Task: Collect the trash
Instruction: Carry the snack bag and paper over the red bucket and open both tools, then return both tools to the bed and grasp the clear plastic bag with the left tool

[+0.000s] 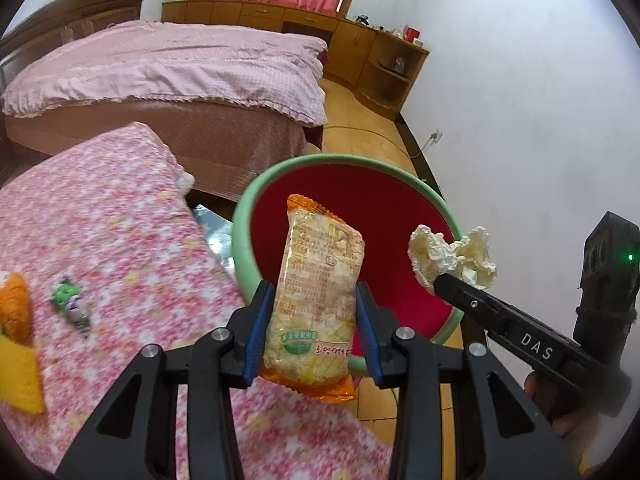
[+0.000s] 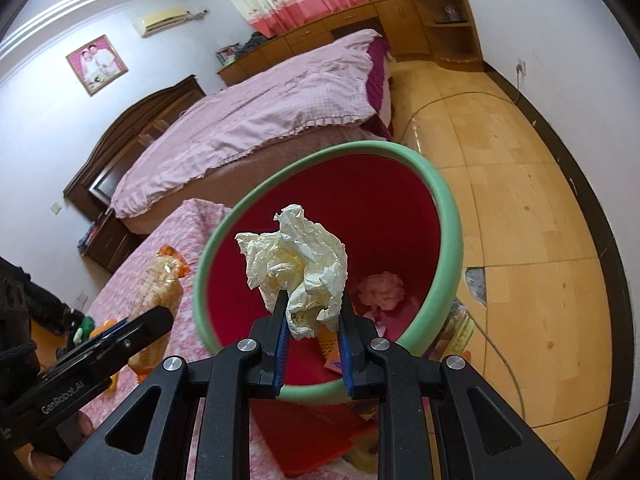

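My left gripper (image 1: 314, 312) is shut on a clear snack packet with orange ends (image 1: 316, 296) and holds it upright over the near rim of a red bin with a green rim (image 1: 248, 208). My right gripper (image 2: 310, 328) is shut on a crumpled cream paper ball (image 2: 296, 264) above the same bin (image 2: 448, 216). The paper ball (image 1: 452, 258) and the right gripper (image 1: 440, 280) also show in the left wrist view, over the bin's right rim. The packet (image 2: 162, 280) shows at left in the right wrist view. Pink trash (image 2: 380, 286) lies in the bin.
A table with a pink floral cloth (image 1: 120, 216) holds a green-and-purple wrapper (image 1: 70, 306), an orange wrapper (image 1: 16, 312) and a yellow item (image 1: 20, 376). A bed with a pink cover (image 1: 168, 68) stands behind. Tiled floor (image 2: 520, 208) lies right of the bin.
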Motion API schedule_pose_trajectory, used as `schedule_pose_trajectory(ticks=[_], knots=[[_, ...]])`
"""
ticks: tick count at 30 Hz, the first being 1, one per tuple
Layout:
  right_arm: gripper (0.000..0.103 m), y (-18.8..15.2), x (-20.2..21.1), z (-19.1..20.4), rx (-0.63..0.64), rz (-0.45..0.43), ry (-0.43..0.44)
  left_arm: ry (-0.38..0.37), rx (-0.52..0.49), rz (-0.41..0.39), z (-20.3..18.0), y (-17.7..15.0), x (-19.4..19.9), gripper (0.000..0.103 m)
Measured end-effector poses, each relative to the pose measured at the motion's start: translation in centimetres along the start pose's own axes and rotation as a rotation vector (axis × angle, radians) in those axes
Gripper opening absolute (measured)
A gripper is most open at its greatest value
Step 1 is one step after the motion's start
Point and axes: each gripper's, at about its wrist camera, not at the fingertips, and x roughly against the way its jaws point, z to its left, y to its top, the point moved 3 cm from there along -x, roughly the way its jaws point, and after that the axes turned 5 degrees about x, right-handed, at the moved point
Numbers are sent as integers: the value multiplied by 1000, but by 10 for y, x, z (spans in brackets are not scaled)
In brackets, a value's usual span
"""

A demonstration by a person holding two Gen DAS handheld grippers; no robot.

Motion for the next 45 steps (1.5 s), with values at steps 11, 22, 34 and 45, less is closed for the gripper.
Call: schedule_pose_trajectory(ticks=[11,22,34,45], knots=[[34,0,-18,-10,-12,20,-4,10,-10,-5,-2,8,-11,50],[40,-2,-7,-1,-6,6,7,40,29,-34,15,4,13,50],[43,-4,11,30,28,-21,46,94,90,-95,47,-3,59,50],[48,-13,13,73,92,-12,87,188,179,-158,107,-17,108,50]])
